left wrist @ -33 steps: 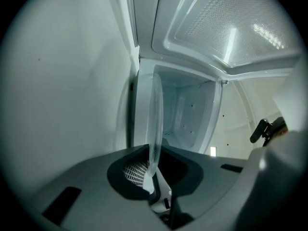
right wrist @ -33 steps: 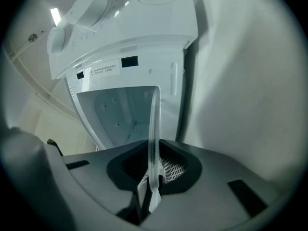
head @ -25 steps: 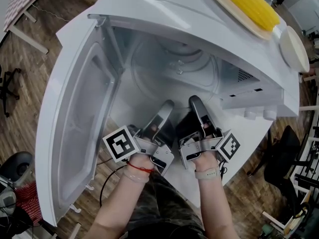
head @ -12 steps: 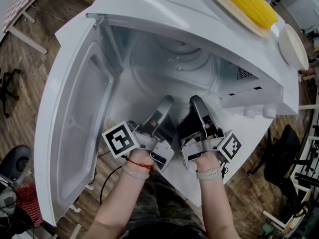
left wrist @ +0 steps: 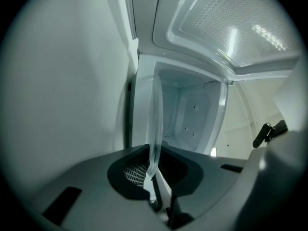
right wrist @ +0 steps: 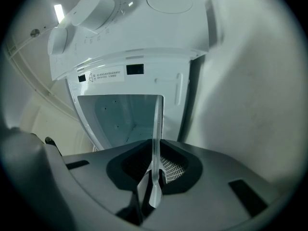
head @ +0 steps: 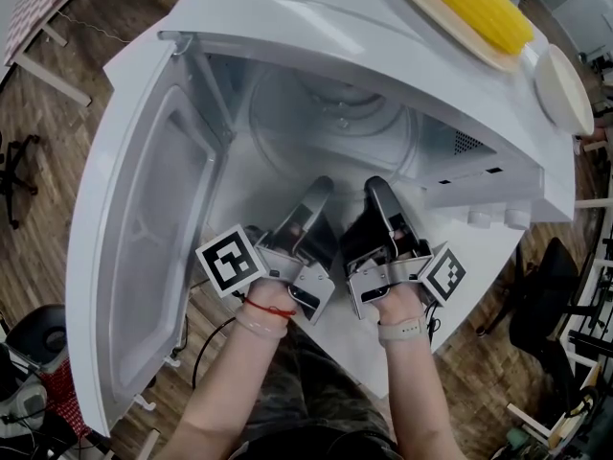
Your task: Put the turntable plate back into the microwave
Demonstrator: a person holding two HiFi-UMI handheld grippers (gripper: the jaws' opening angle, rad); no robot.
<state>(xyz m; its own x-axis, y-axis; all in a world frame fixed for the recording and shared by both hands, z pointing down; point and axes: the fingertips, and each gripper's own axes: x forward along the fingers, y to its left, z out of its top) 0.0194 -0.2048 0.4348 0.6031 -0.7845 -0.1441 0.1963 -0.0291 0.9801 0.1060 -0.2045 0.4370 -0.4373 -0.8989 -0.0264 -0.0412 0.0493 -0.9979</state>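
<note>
The clear glass turntable plate is held level in the mouth of the white microwave, its far part inside the cavity. My left gripper is shut on the plate's near rim, and my right gripper is shut on the rim just beside it. The left gripper view has the plate edge-on, running from the left gripper into the cavity. The right gripper view likewise shows the plate clamped in the right gripper.
The microwave door stands open at the left. On top of the microwave lies a wooden plate with a corn cob, and a white dish sits at the right. The control knobs are above the cavity in the right gripper view.
Both grippers and the plate have shifted slightly forward into the microwave opening; the grip on the rim is unchanged.
</note>
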